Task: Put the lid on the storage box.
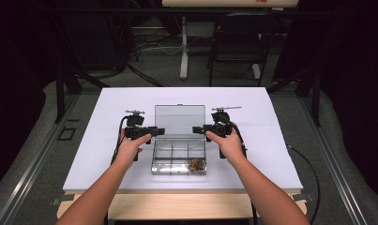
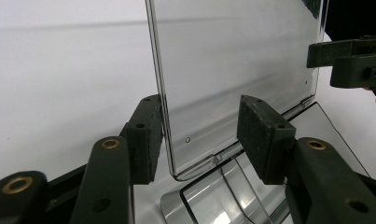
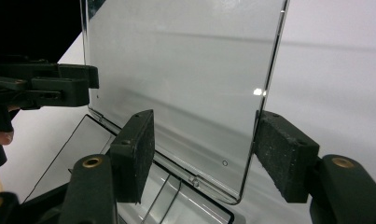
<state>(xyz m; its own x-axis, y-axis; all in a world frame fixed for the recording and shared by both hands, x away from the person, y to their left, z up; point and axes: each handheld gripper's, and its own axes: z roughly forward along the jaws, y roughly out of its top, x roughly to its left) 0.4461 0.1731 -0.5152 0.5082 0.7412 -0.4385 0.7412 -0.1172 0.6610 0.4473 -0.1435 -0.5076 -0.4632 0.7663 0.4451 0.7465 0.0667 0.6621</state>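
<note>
High view: my left claw (image 1: 157,131) and right claw (image 1: 199,129) face each other across the clear box (image 1: 179,157) on the white table (image 1: 97,154), both level with its upright lid (image 1: 179,119). Left claw view: the lid's edge (image 2: 160,93) stands between my released jaws, touching one pad, free of the other. Right claw view: the opposite edge (image 3: 265,102) sits likewise between open jaws, neither gripping.

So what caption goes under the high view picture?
Two hand-held grippers, left gripper and right gripper, flank the raised lid of a clear compartment box.
</note>
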